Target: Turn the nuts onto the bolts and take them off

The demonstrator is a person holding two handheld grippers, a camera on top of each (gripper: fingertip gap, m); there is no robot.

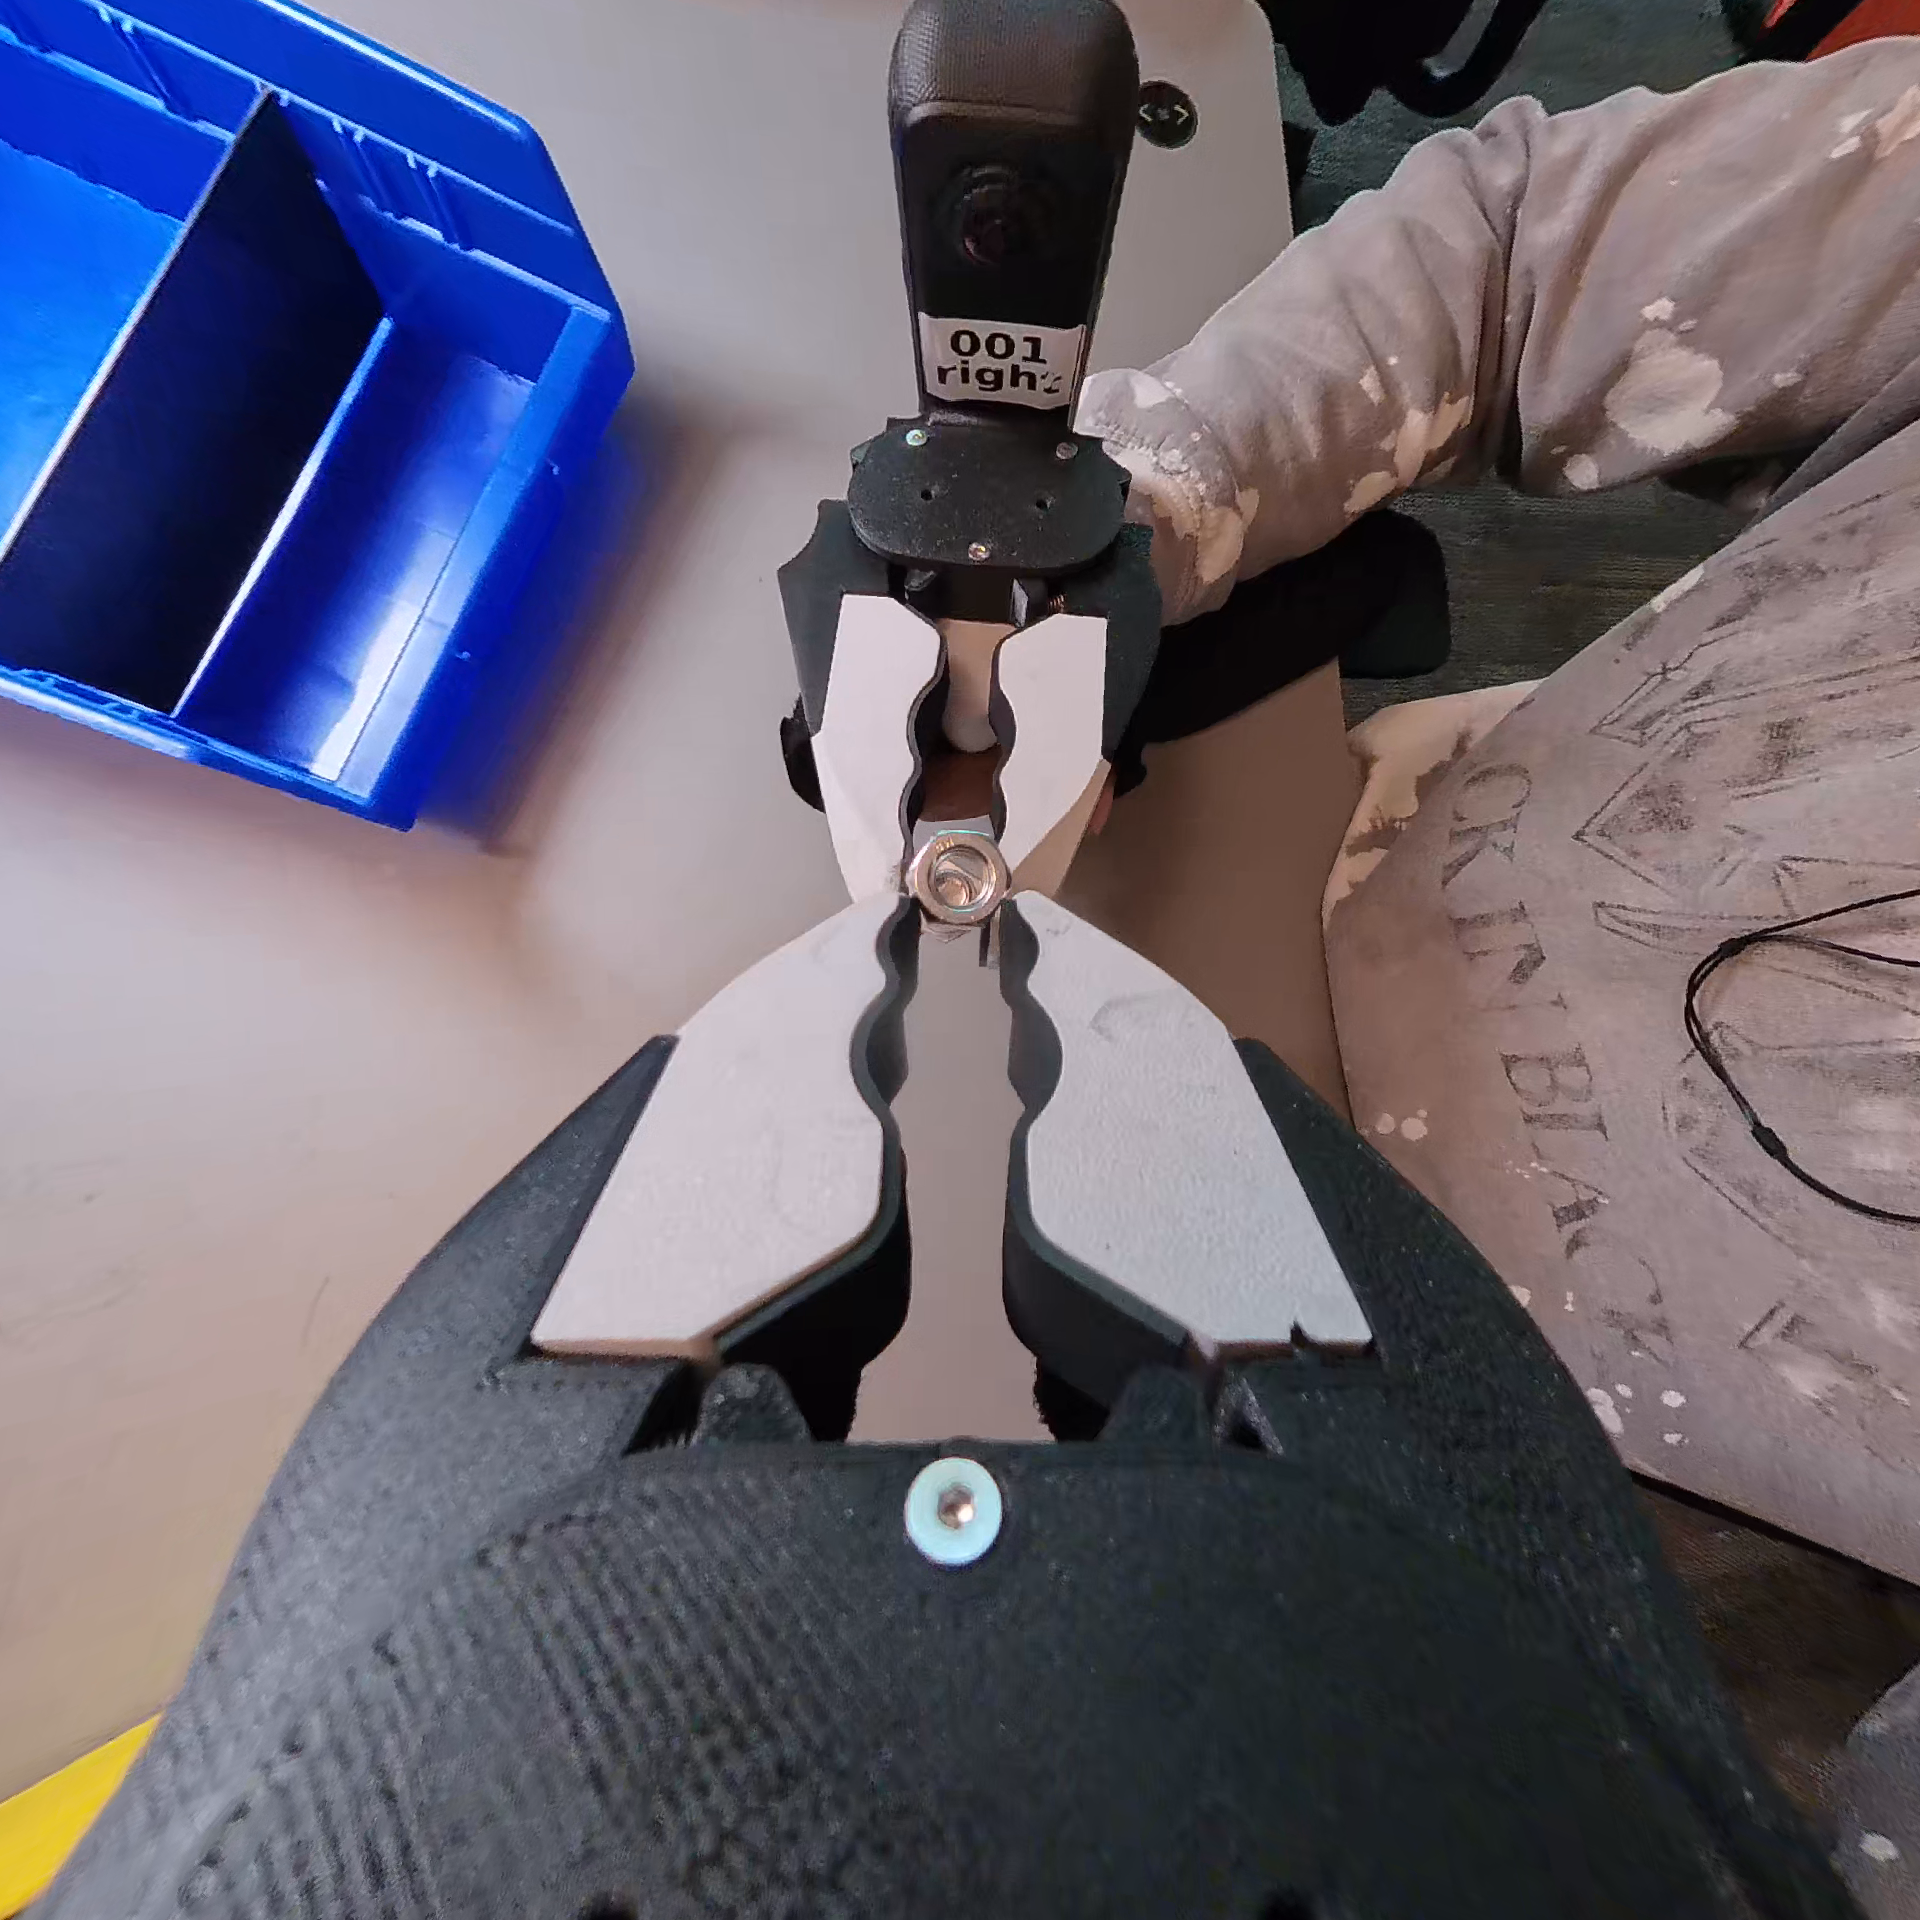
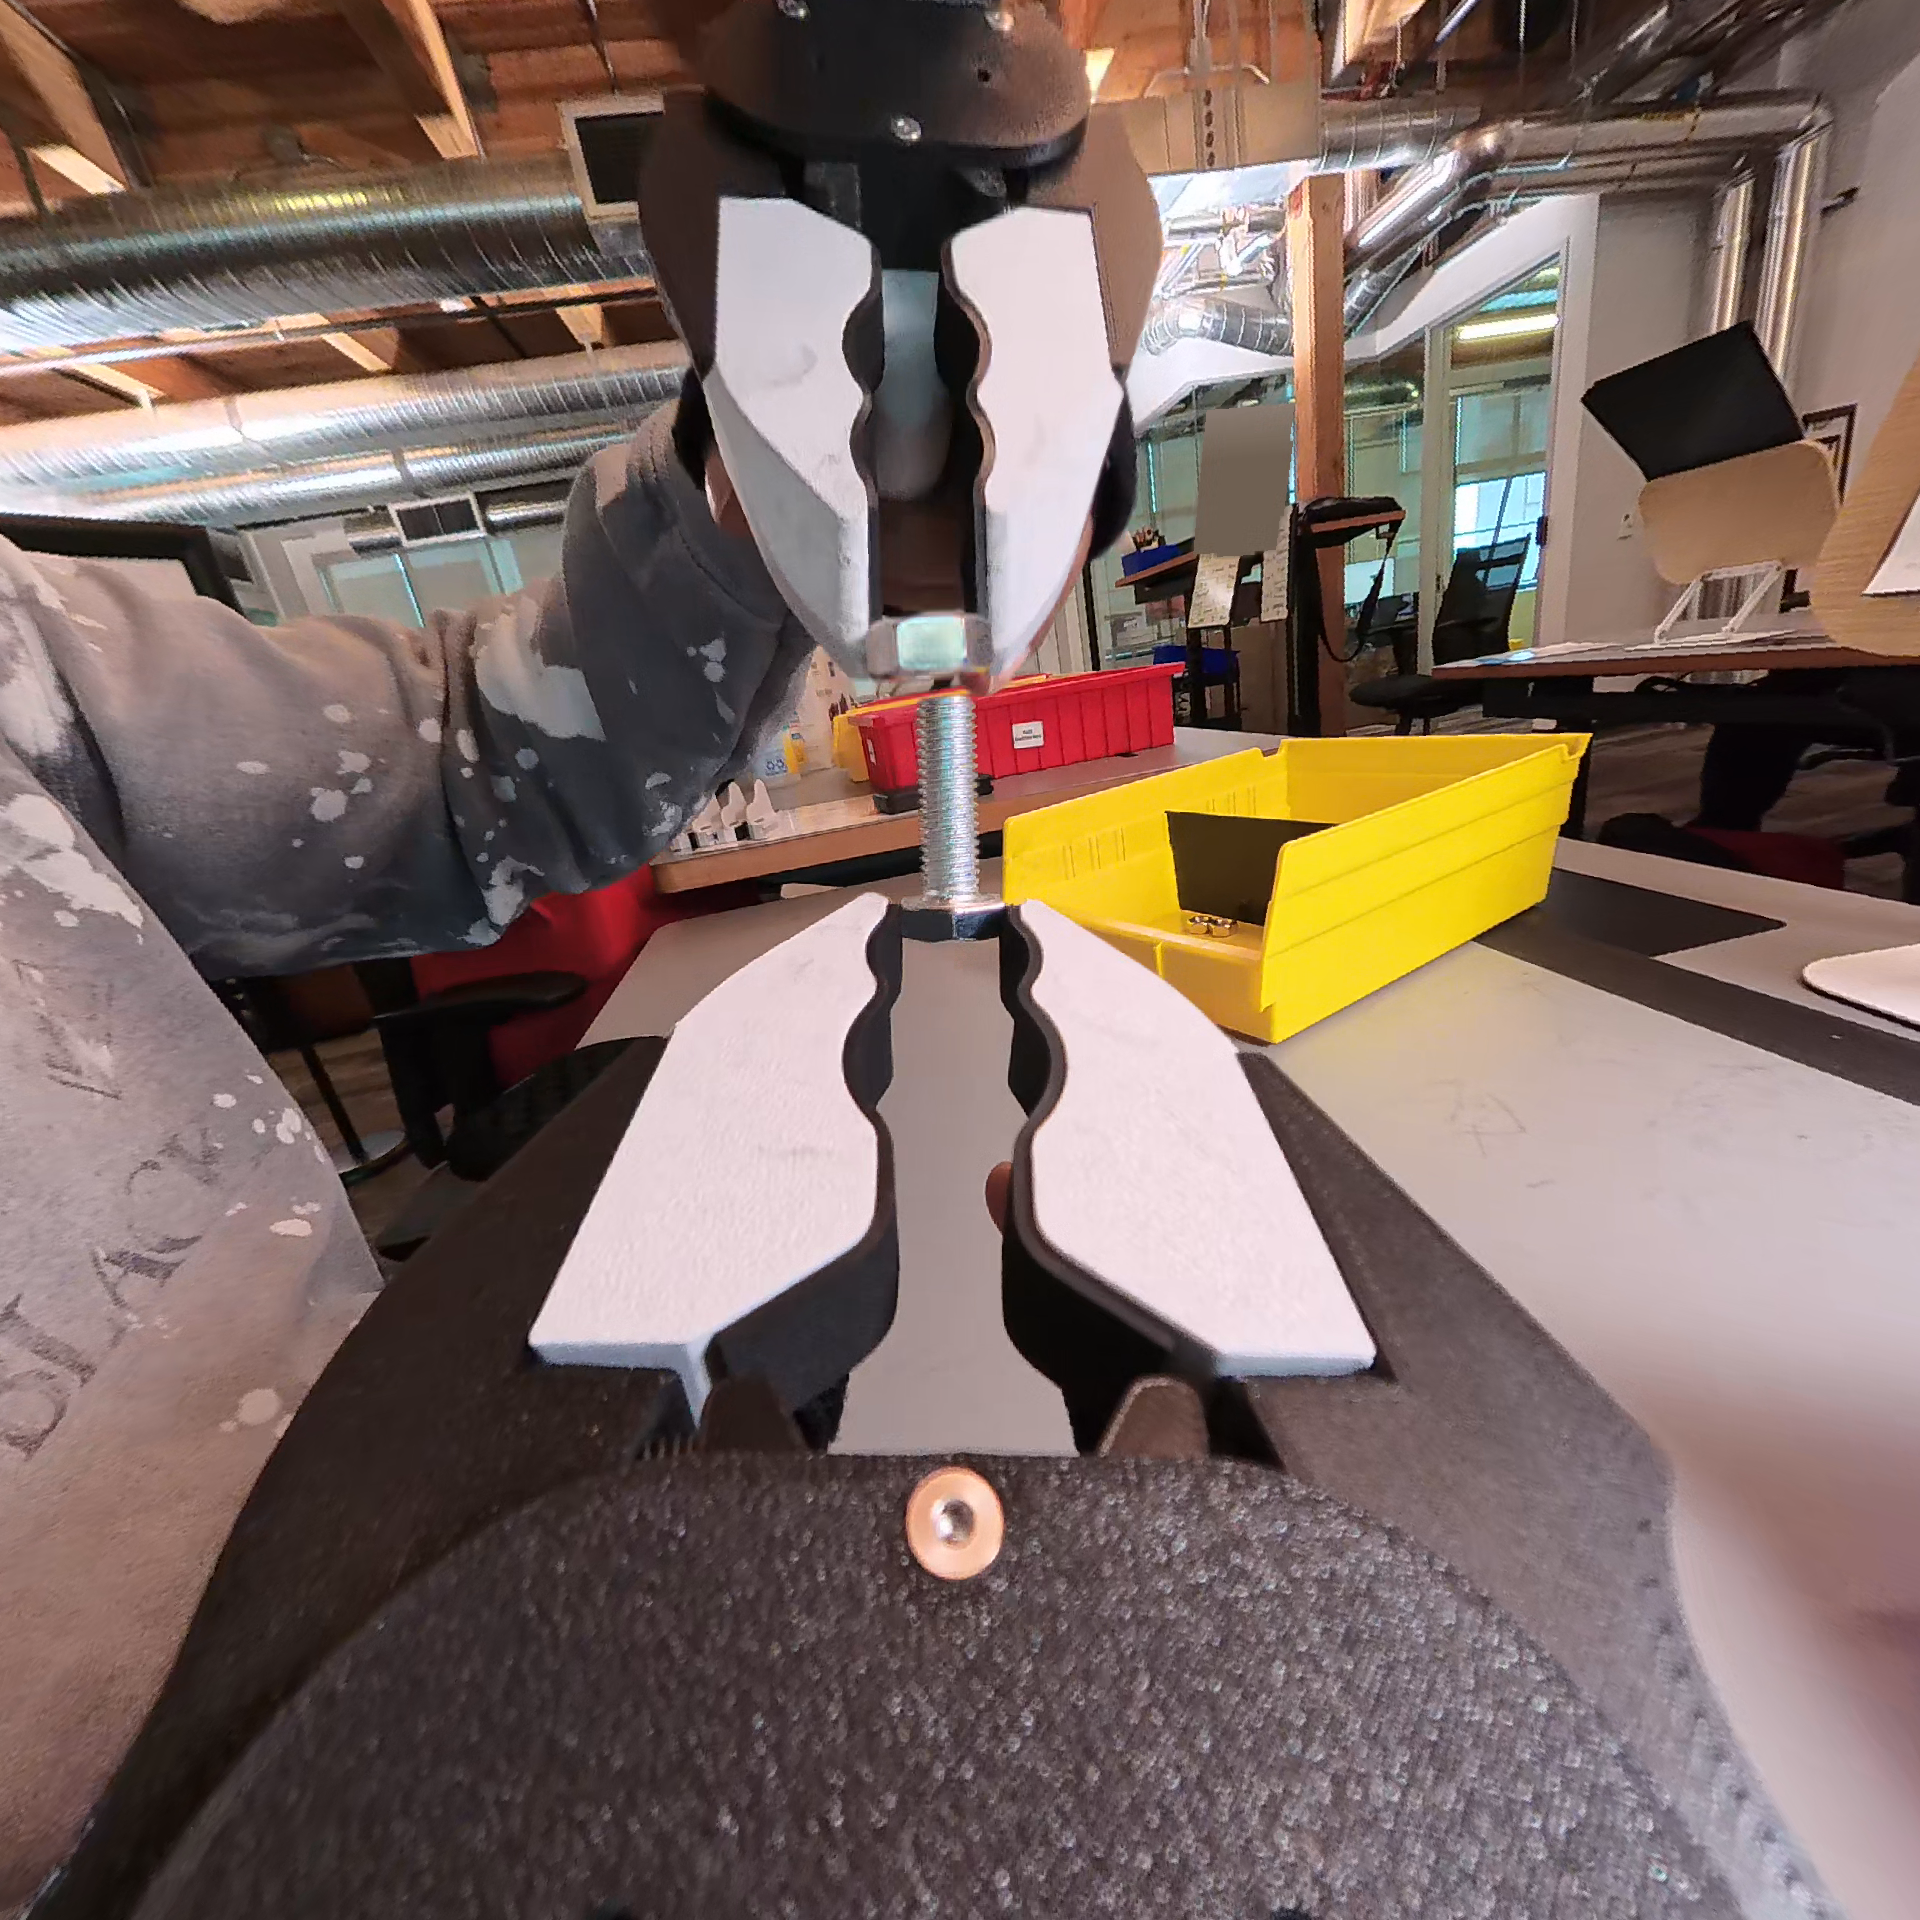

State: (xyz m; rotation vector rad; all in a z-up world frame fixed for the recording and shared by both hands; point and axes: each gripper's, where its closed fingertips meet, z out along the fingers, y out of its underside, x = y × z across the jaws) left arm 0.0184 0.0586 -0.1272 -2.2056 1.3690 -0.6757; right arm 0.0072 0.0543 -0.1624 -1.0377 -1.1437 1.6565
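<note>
Right gripper (image 2: 951, 920), at 6 o'clock, clamps the bolt (image 2: 948, 800) head so the shaft stays upright; left gripper (image 2: 925, 649), at 12, clamps the nut (image 2: 920, 646) on its tip, prob. for turning.

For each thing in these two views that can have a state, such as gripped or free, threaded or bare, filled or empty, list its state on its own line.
Left gripper: shut on the nut.
Right gripper: shut on the bolt's head.
Nut: at the far tip of the bolt, held from above.
Bolt: upright, its thread bare below the nut.
Yellow bin: open, a couple of small metal parts inside.
Blue bin: open, visible compartments empty.
</note>
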